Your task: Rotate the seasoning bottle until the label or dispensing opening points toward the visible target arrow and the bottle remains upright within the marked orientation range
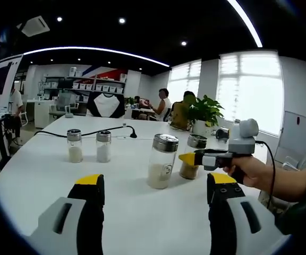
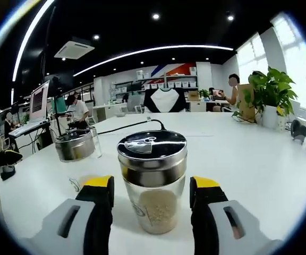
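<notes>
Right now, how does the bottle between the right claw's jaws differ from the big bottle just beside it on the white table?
The brown-filled bottle sits between the right claw's open jaws; the white-filled bottle stands free beside it. In the left gripper view the white-filled bottle looks taller and nearer, with pale powder low in the glass, while the other holds tan granules. Both stand upright, clear glass with shiny metal lids.

I am in a big office. I work at a long white table [image 1: 47,175]. People [image 1: 161,103] sit at desks far back. I see a computer screen [image 2: 39,101], shelves with white boxes [image 1: 97,85], a green plant [image 1: 203,111], big windows [image 1: 248,87] and small round lights [image 2: 155,16] in the dark ceiling.
</notes>
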`<control>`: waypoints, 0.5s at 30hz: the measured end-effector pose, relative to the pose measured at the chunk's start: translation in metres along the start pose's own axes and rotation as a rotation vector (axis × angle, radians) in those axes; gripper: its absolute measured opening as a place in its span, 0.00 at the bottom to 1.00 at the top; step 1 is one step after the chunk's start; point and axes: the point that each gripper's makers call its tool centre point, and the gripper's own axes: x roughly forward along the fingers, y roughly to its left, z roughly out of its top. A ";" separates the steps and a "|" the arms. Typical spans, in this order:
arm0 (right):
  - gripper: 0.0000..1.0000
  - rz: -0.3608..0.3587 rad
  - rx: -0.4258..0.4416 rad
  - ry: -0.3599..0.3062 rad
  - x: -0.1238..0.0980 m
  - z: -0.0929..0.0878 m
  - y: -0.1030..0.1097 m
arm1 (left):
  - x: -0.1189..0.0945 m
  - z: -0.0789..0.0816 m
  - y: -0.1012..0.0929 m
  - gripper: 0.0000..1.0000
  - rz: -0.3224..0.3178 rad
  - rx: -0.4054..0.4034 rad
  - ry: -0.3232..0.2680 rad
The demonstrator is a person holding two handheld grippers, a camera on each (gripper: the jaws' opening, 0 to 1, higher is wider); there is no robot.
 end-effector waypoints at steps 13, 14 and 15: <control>0.42 -0.038 -0.018 0.009 0.003 -0.002 -0.007 | -0.001 -0.003 0.005 0.83 0.012 0.001 0.011; 0.42 -0.040 -0.021 0.010 0.003 -0.002 -0.007 | -0.001 -0.003 0.005 0.83 0.013 0.001 0.011; 0.42 -0.041 -0.022 0.010 0.003 -0.002 -0.007 | -0.001 -0.003 0.004 0.83 0.012 0.001 0.011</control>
